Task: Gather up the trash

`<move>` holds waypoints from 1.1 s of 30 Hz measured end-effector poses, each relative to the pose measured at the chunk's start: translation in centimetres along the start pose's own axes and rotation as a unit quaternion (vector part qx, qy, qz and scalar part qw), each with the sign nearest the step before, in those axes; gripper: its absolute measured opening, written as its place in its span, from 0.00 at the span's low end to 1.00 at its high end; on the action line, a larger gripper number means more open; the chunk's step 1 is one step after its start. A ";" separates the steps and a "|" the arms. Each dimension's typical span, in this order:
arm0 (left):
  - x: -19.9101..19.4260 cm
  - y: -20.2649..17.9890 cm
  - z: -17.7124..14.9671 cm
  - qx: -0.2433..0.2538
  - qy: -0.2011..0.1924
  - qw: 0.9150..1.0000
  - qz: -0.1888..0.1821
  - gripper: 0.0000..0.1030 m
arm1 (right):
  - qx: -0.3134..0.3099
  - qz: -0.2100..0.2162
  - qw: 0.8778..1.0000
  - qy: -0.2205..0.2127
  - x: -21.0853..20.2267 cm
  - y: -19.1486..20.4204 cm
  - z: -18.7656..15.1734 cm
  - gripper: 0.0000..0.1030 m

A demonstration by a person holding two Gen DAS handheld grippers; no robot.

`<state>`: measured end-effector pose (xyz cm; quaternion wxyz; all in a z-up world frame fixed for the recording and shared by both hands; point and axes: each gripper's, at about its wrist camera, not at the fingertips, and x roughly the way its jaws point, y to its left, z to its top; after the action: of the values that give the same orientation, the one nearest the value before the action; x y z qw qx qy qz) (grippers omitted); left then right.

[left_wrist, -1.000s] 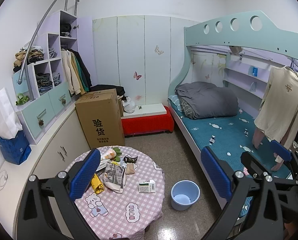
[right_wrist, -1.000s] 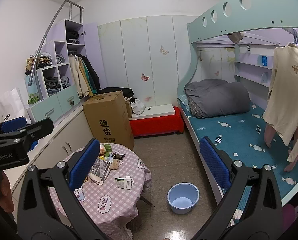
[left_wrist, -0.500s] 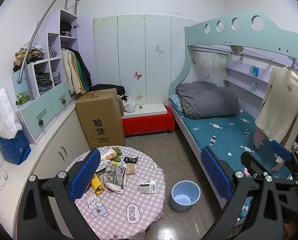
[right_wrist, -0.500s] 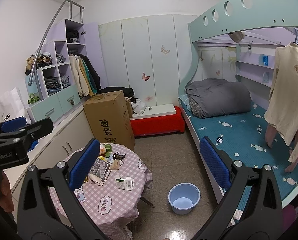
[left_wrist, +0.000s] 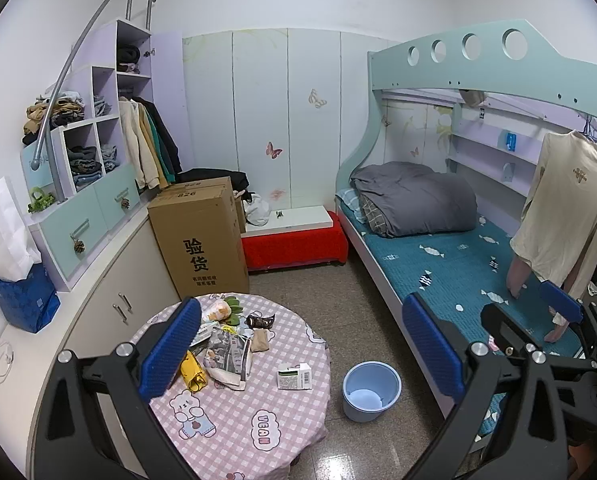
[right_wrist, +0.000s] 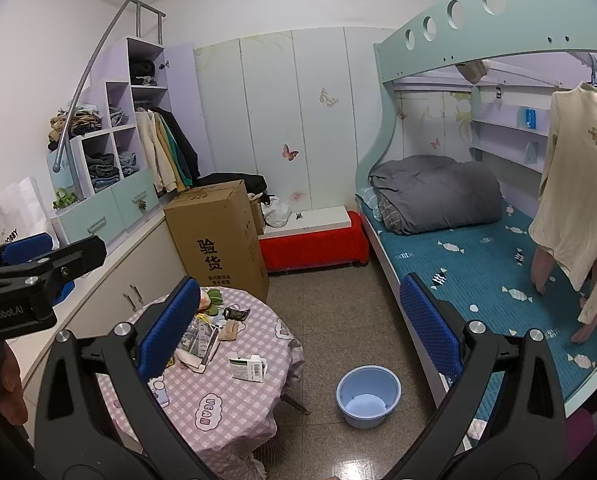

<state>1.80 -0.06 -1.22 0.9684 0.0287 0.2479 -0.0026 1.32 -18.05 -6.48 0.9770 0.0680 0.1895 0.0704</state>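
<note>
A round table with a pink checked cloth [left_wrist: 234, 420] [right_wrist: 218, 380] holds trash: a white and green carton [left_wrist: 294, 376] [right_wrist: 248, 367], a crumpled clear wrapper [left_wrist: 227, 354] [right_wrist: 197, 340], a yellow wrapper [left_wrist: 192, 372], a small dark wrapper [left_wrist: 260, 321] [right_wrist: 236, 313] and a tan scrap [left_wrist: 259, 340] [right_wrist: 231, 330]. A light blue bucket [left_wrist: 371, 390] [right_wrist: 368, 395] stands on the floor right of the table. My left gripper [left_wrist: 302, 352] and right gripper [right_wrist: 298, 332] are both open and empty, held high above the table and bucket.
A tall cardboard box [left_wrist: 200, 240] stands behind the table. A red bench [left_wrist: 294, 244] is at the back wall. A bunk bed with a teal mattress [left_wrist: 458, 264] fills the right side. Cabinets and shelves [left_wrist: 98, 280] line the left wall.
Both views have shifted only slightly; the table and bucket sit a little lower in the frame. Both grippers remain open and empty.
</note>
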 end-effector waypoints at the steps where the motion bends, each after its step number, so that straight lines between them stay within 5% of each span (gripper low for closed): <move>1: 0.1 0.0 0.0 0.000 0.000 1.000 0.000 0.96 | 0.000 0.000 1.000 0.001 0.1 0.0 0.0 0.95; 33: 1.7 -0.2 0.0 0.005 0.009 1.000 0.003 0.96 | 0.005 0.007 1.000 0.013 2.1 -0.3 -0.2 0.95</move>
<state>3.32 -0.22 -2.02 0.9659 0.0343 0.2566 -0.0007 3.20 -17.99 -7.47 0.9736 0.0737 0.2017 0.0775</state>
